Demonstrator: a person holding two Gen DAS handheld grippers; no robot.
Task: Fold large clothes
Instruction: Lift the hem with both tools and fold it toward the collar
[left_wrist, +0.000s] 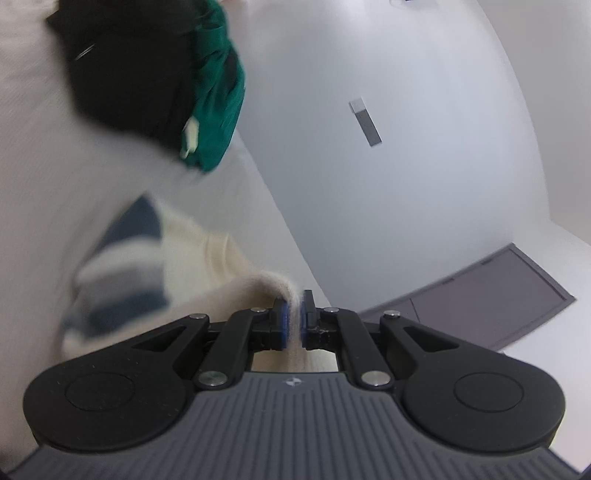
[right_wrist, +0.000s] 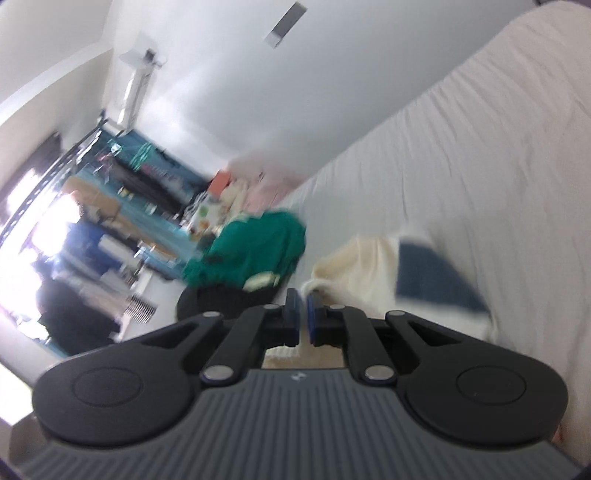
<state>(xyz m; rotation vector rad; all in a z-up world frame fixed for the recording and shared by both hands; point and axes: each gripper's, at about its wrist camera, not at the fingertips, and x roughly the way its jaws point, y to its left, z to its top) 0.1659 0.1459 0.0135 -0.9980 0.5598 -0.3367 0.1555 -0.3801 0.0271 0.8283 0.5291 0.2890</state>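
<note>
Garment: a cream knitted sweater with navy-blue and white bands (left_wrist: 155, 258) lies bunched on the white ribbed bed cover (left_wrist: 33, 177); the right wrist view shows the same sweater (right_wrist: 369, 266) just ahead of that gripper.
Left gripper (left_wrist: 293, 319): its blue pads are pressed together on a fuzzy cream edge of the sweater, which runs from between them back to the main heap.
Right gripper (right_wrist: 303, 317): the jaws are drawn close with a cream strip in the narrow slit between the pads, so it appears to pinch another edge of the same sweater; blur hides how much cloth is caught.
Step in hand: judged to be lifting the sweater by two edge points so it can be spread flat for folding.
Doing it well: the person should raise both grippers together and draw them apart until the cloth between them hangs straight, without tugging so hard that the thin pinch slips.
Watch for: the green garment (left_wrist: 218, 92) and the black one (left_wrist: 122, 70) heaped nearby on the bed; the sweater should be laid down well clear of them.
Uncertain: which part of the sweater each gripper holds cannot be told.
</note>
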